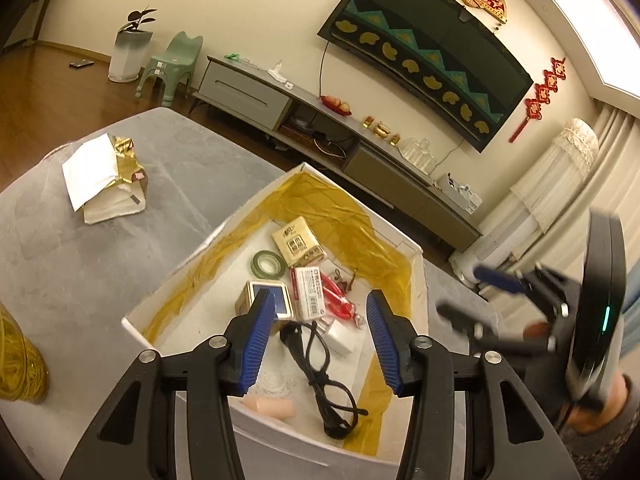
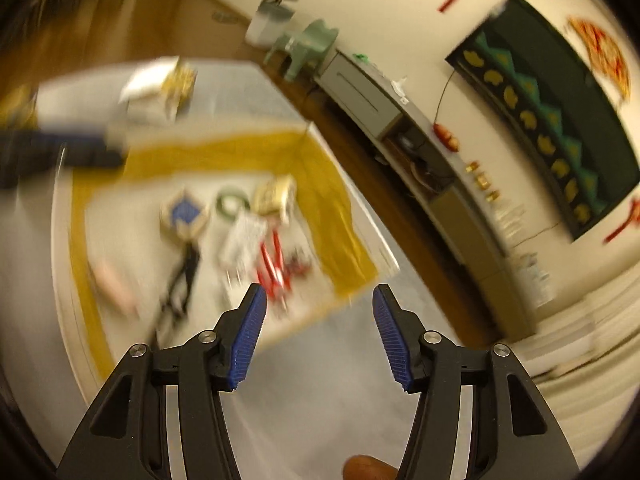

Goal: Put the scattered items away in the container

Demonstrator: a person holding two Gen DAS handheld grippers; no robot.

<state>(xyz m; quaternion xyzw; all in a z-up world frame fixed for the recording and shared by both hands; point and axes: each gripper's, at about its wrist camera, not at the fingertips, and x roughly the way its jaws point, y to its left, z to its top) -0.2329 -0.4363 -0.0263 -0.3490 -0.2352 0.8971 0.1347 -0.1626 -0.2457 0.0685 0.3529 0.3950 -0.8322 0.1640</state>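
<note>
Far off to the left of the left gripper's spread, empty fingers, a crumpled gold-and-white paper bag lies on the grey worktop, well apart from everything else and apparently the last loose item. Its long axis runs roughly away from the fingers, slanting toward the far left edge. Directly ahead of and below those fingers sits the white box with its gold lining, already holding a green tape roll, a small yellow carton, a blue-lidded tin, a black cable and red-wrapped pieces. To the right, the right gripper hangs just off the box's right-hand corner, its fingers also parted with nothing between them; its view is badly blurred. Judging by position, the left gripper is the nearer one to the bag, so the reach would go left and forward across bare worktop, then back over the box's left wall.
</note>
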